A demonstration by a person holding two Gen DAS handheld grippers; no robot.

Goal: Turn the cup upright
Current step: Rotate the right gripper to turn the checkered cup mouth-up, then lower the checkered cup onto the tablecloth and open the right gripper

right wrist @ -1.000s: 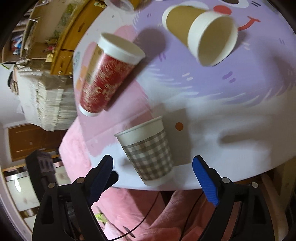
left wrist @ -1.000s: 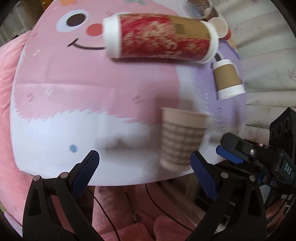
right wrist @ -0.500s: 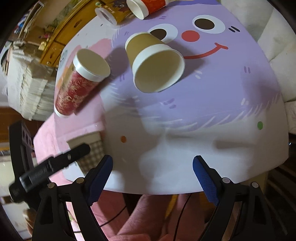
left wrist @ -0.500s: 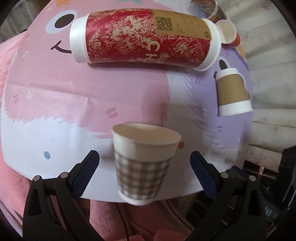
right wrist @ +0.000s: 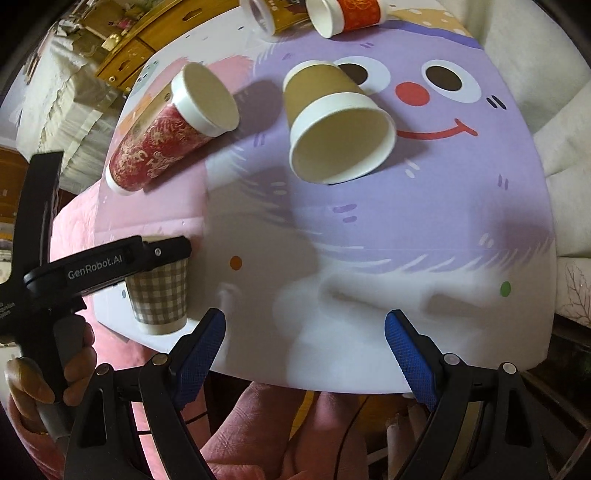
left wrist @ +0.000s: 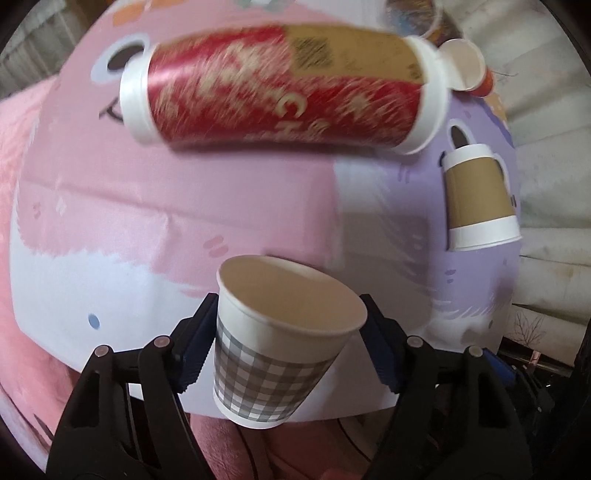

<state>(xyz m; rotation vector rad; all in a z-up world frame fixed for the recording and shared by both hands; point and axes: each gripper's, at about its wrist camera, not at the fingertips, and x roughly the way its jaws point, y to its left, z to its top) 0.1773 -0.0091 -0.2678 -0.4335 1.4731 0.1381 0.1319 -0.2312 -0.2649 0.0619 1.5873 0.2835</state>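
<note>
A grey checked paper cup (left wrist: 275,347) stands upright, mouth up, near the mat's front edge. My left gripper (left wrist: 286,332) is shut on it just below its rim; the blue pads touch both sides. The cup (right wrist: 159,295) also shows in the right wrist view, with the left gripper (right wrist: 110,262) around it. My right gripper (right wrist: 304,350) is open and empty, above the white front part of the mat. A brown paper cup (right wrist: 332,118) lies on its side, mouth toward me, well beyond the right gripper.
A tall red patterned cup (left wrist: 284,88) lies on its side on the pink half of the cartoon mat (right wrist: 424,236). The brown cup (left wrist: 476,199) lies at the right. Two more cups (right wrist: 343,14) lie at the mat's far edge. A wooden cabinet (right wrist: 122,48) stands behind.
My left gripper has closed on the checked cup, which was between its open jaws before. The right gripper has swung right, away from that cup, and stayed open.
</note>
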